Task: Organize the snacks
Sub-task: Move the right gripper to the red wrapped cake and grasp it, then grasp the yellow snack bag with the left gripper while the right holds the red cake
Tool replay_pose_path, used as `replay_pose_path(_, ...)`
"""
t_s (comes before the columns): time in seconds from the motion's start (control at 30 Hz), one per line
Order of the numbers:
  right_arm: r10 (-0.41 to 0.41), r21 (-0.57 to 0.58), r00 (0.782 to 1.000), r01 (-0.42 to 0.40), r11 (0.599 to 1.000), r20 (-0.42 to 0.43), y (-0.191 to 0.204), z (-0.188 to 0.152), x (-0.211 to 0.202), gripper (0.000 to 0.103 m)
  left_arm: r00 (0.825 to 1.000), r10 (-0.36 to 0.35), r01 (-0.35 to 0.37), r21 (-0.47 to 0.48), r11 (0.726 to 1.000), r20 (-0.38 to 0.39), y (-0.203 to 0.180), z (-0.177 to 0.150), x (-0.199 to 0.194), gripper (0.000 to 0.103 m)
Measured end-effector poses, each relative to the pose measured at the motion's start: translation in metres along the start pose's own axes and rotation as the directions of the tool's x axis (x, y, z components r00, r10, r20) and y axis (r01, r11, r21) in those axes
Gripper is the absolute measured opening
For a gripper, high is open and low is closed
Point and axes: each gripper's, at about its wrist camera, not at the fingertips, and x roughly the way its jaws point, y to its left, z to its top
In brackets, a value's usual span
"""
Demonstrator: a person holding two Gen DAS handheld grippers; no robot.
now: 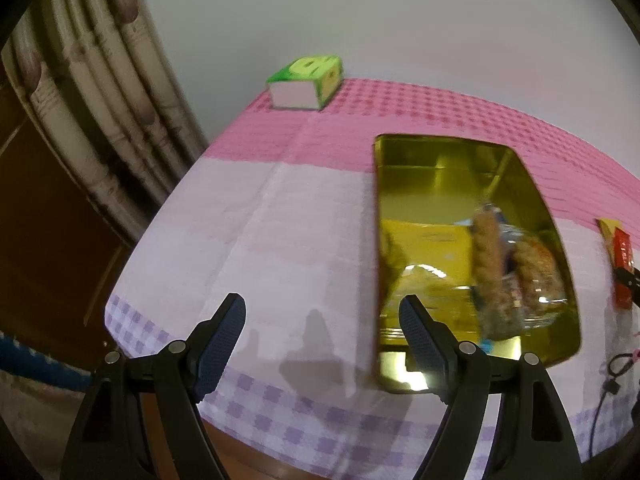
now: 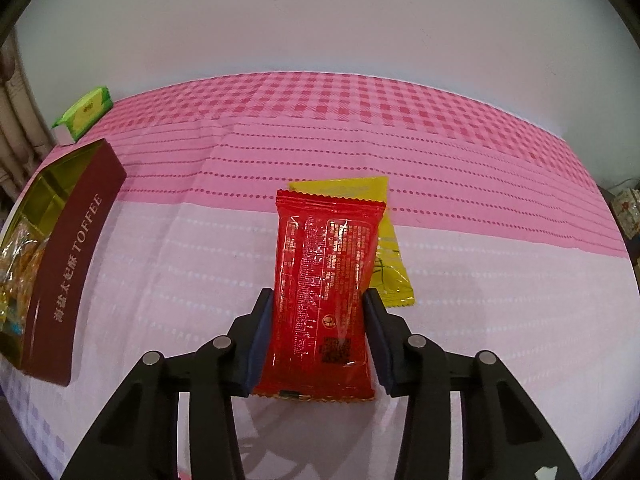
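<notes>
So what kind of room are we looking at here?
Probably a home, perhaps a dining corner: a table under a pink checked tablecloth against a plain wall, a toffee tin partly filled with snacks, a green tissue pack, and pipes in the corner.
</notes>
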Motion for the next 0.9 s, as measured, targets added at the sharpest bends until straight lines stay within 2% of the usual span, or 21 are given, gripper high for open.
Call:
replay_pose_path(0.17, 0.002, -0.015, 1.000, -0.002, 1.000, 0.015, -0.011, -0.005, -0.007, 0.040, 0.998, -0.047, 0.046, 0.031, 0.998, 0.031, -0.027, 0.005, -0.016, 0.079)
replay_pose_path(0.33, -0.014, -0.008, 1.000, 0.014, 1.000, 0.017, -0.034, -0.012, -0.012, 0.040, 0.992, -0.122, 0.119, 0.070, 0.990, 0.040, -0.071, 0.013, -0.025, 0.079)
replay_pose_path(0.6, -0.066, 0.042, 0.998, 0.065, 0.997, 0.019, -0.086, -0.021, -0.012, 0.040, 0.975, -0.220, 0.213, 0.179, 0.961, 0.021, -0.153, 0.023, -0.025, 0.079)
replay_pose_path(0.77, -0.089, 0.062, 0.996, 0.087, 0.994, 0.029, -0.109, -0.021, -0.007, 0.040, 0.967, -0.253, 0.247, 0.215, 0.945, 0.002, -0.197, 0.023, -0.018, 0.079)
replay_pose_path(0.9, -0.116, 0.017, 0.992, 0.115, 0.993, 0.056, -0.116, -0.020, -0.002, 0.040, 0.962, -0.271, 0.268, 0.240, 0.933, -0.018, -0.229, 0.020, -0.012, 0.079)
